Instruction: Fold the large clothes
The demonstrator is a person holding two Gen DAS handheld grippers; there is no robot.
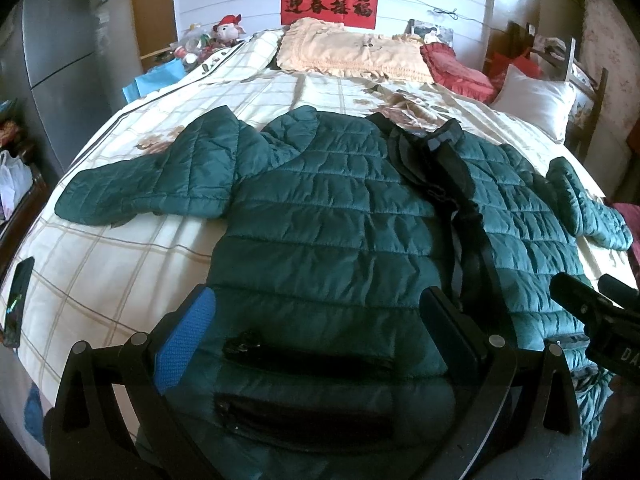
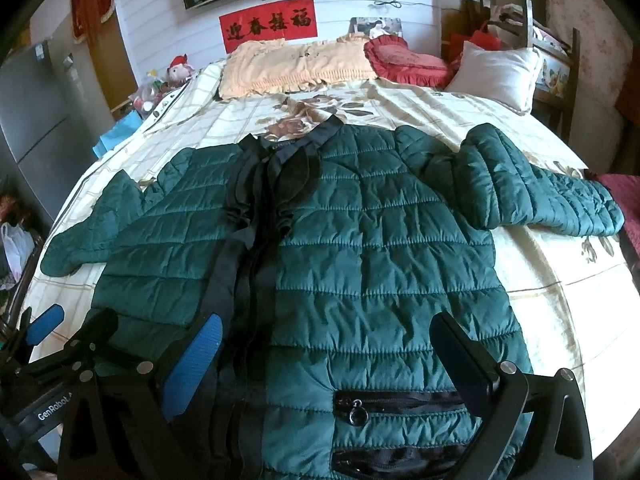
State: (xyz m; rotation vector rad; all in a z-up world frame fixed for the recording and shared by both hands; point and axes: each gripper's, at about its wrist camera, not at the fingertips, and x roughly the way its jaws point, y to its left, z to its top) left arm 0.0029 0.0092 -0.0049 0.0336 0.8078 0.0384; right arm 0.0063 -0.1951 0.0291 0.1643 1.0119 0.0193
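A dark green quilted jacket (image 1: pixel 328 216) lies flat and face up on the bed, collar toward the pillows, both sleeves spread out to the sides. Its black front placket (image 2: pixel 248 264) runs down the middle. My left gripper (image 1: pixel 320 312) hovers open over the jacket's lower left hem, above a black zip pocket (image 1: pixel 308 356). My right gripper (image 2: pixel 328 340) is open over the lower right hem, above another zip pocket (image 2: pixel 396 400). Nothing is between either pair of fingers. In the right wrist view the left gripper (image 2: pixel 72 328) shows at the lower left edge.
The bed (image 1: pixel 120 264) has a cream checked floral cover. Pillows (image 1: pixel 352 56) in beige, red and white line the far end. A phone (image 1: pixel 16 304) lies on the bed's left edge. A grey fridge (image 1: pixel 52 60) stands at the left, wooden chairs (image 2: pixel 560 64) at the right.
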